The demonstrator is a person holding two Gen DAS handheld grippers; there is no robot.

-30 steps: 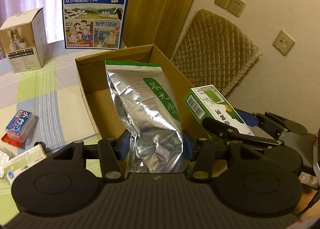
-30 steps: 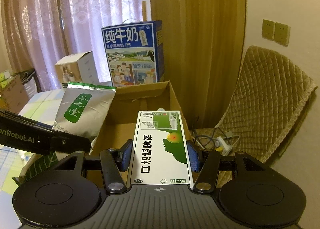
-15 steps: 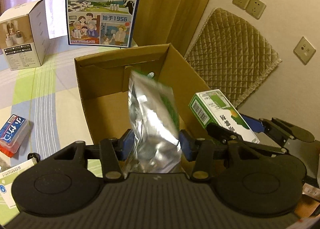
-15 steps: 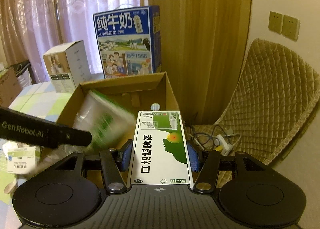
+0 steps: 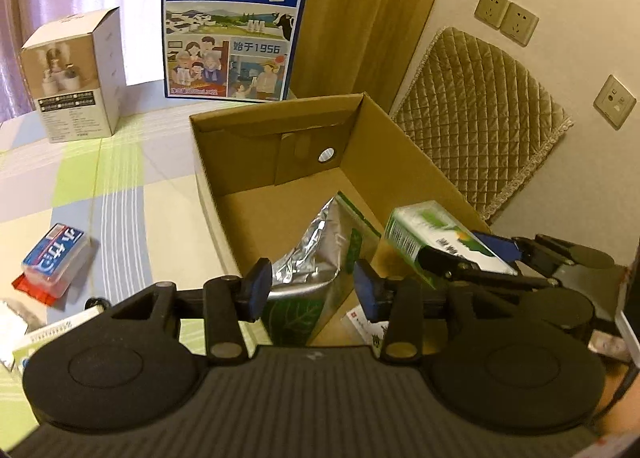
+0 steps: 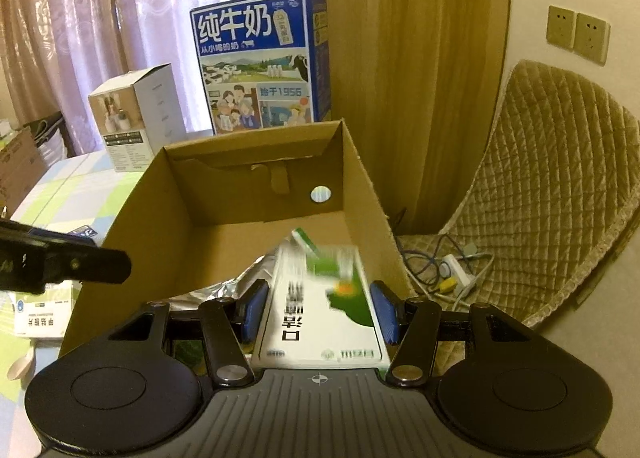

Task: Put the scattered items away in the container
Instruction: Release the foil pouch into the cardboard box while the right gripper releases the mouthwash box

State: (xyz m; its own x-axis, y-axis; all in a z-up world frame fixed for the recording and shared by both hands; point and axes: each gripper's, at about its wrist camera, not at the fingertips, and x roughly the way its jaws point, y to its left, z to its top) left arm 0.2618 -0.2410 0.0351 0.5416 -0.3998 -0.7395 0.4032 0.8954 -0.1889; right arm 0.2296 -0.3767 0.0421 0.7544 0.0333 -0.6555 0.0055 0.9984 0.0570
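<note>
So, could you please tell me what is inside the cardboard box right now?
Inside the cardboard box lies a silver foil pouch, tipped near the front. A white packet shows beside it; the claws hide the rest of the floor there.

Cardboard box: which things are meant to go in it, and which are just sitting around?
For the job: cardboard box, foil pouch inside it, green box held over it, blue pack and pill box on the table.
Just lying about: milk carton, tall white box, cushion, wall sockets.
</note>
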